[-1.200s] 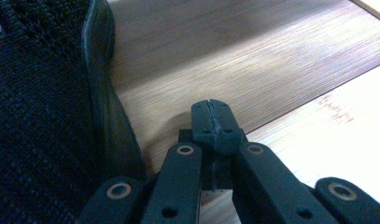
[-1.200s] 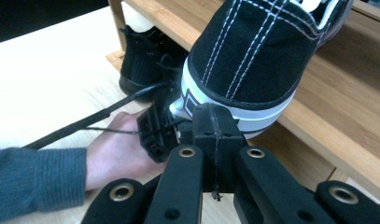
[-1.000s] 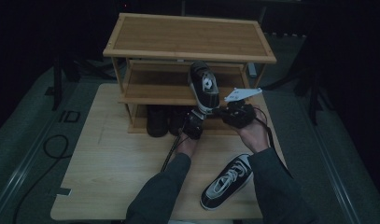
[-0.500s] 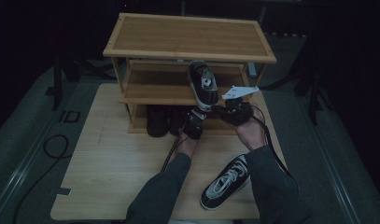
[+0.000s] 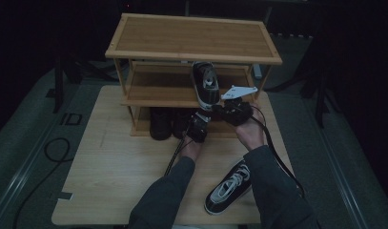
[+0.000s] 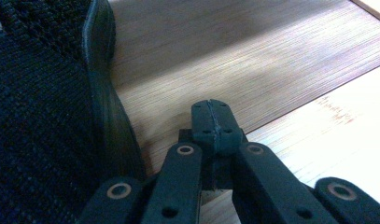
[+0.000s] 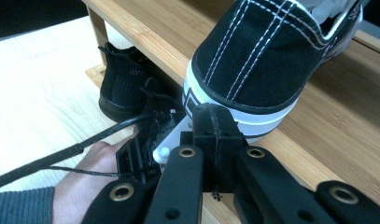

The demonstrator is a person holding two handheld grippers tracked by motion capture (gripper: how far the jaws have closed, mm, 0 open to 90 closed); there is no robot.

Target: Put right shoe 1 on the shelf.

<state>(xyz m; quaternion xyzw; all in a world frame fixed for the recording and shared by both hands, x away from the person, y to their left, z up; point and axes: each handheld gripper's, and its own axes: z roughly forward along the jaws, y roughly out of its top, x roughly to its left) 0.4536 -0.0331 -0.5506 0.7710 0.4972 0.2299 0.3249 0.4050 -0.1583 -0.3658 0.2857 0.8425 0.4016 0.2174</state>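
Bamboo shoe rack [image 5: 191, 50] is the landmark; it stands at the far end of the light wooden table [image 5: 106, 171].

Black-and-white canvas sneaker [image 5: 204, 84] sits on the rack's middle shelf, heel hanging out over the front edge toward the person, so it is not yet fully seated. From the right gripper view, the right gripper [image 7: 214, 122] has its jaws pressed together with nothing between them, tips against the white rubber heel of that sneaker [image 7: 267, 56]. Judgement: it is being used as a pusher to drive the shoe deeper onto the shelf.

Left gripper [image 5: 199, 127] hangs low in front of the rack's bottom shelf. The left gripper view has its jaws [image 6: 212, 122] closed on themselves, empty, just beside a black knit shoe [image 6: 43, 112] on that lowest board (touching or merely close, I cannot tell).

Two dark shoes [image 5: 160, 123] are already stowed on the bottom shelf. The mate of the canvas sneaker [image 5: 228, 187] lies on the table well in front of the rack, between the person's forearms, untouched.

Progress, as I read it: the bottom pair is done, the first sneaker nearly placed, the second still to be picked up and shelved.
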